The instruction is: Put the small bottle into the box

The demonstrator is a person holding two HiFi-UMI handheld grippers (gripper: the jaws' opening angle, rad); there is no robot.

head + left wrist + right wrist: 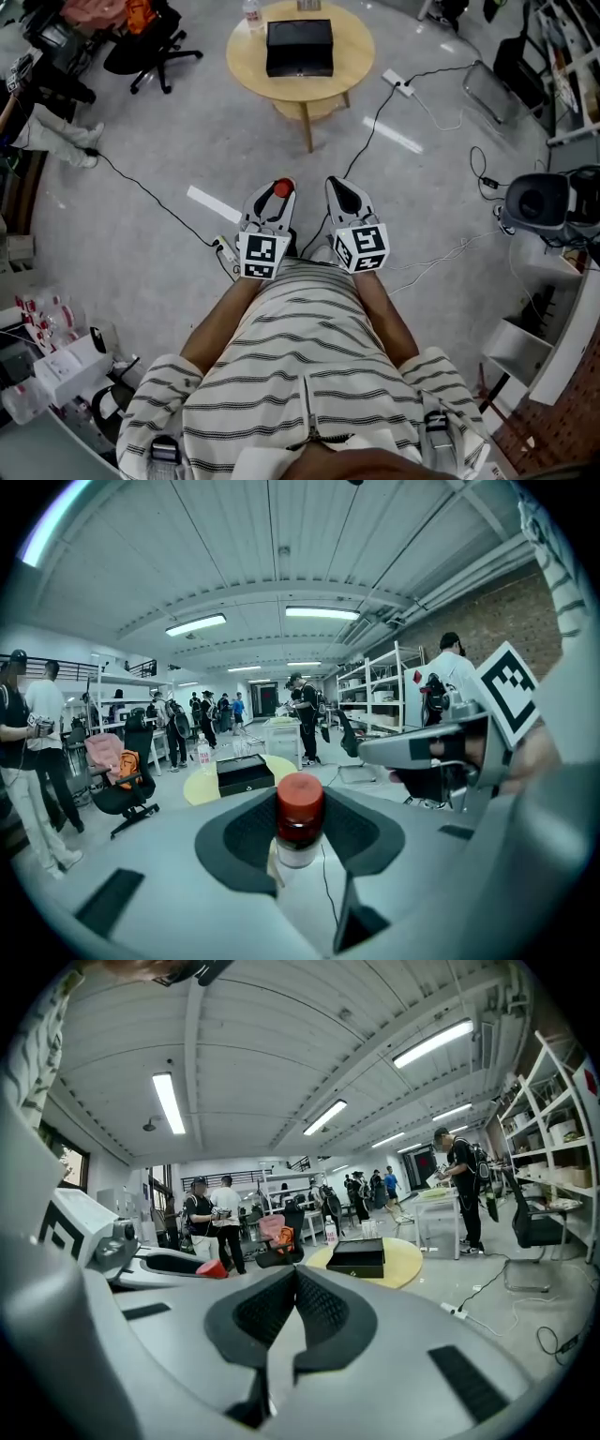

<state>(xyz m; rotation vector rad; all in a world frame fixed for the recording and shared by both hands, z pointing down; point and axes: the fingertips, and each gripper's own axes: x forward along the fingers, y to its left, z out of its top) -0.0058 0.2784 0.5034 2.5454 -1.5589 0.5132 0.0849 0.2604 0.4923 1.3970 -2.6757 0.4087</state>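
Note:
The small bottle, clear with a red cap, stands between the jaws of my left gripper, which is shut on it; the left gripper view shows its cap upright. My right gripper hangs beside it, shut and holding nothing, its dark pads pressed together. Both grippers are held close to the person's striped shirt, above the floor. The black box lies closed on a round wooden table some way ahead, also visible as the box and the box.
A clear water bottle stands on the table's far left. A black office chair is to its left. A power strip and cables cross the floor. Shelves line the right side. People stand farther back.

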